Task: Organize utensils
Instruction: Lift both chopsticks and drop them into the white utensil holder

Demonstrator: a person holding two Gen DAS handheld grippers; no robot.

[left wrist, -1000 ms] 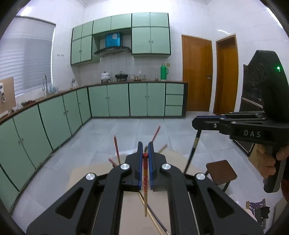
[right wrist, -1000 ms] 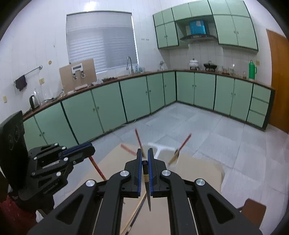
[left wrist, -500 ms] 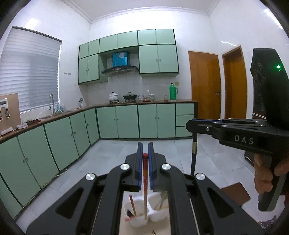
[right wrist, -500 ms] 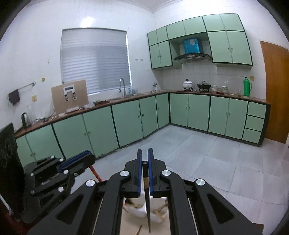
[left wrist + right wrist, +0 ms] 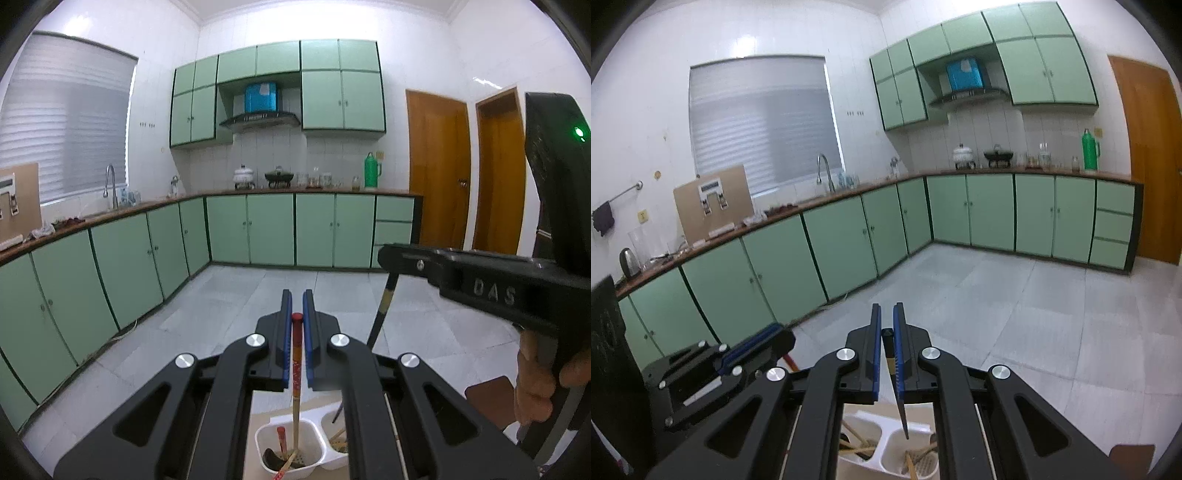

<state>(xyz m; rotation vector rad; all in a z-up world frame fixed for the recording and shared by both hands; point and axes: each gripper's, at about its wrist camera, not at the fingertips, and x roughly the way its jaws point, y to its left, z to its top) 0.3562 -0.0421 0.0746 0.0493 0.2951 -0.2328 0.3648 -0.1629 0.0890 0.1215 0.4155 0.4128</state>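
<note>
From the left wrist, we see our left tool (image 5: 297,343) clamped tight on a red-topped chopstick (image 5: 296,369), its blue pads pinching the upper part so the stick hangs nearly upright. Its pale lower end dips into the left compartment of a white utensil holder (image 5: 291,450), where another red-tipped stick already leans. We hold it high so it can drop in tip first. The holder looks like smooth moulded plastic with rounded corners, standing on a tan worktop (image 5: 266,410) of which only a sliver shows. To the right, a hand (image 5: 535,384) grips the right tool (image 5: 388,254), shut on a dark chopstick (image 5: 382,310) with a yellowish band.

From the right wrist, the right tool (image 5: 887,347) is closed on that dark chopstick (image 5: 897,391), slim and tapering to a fine point above the holder's (image 5: 886,428) central divider. We cannot quite tell which compartment it is aimed at, though it seems to favour the right one, where wooden pieces rest. The left tool (image 5: 768,338) sits low on the left.
</note>
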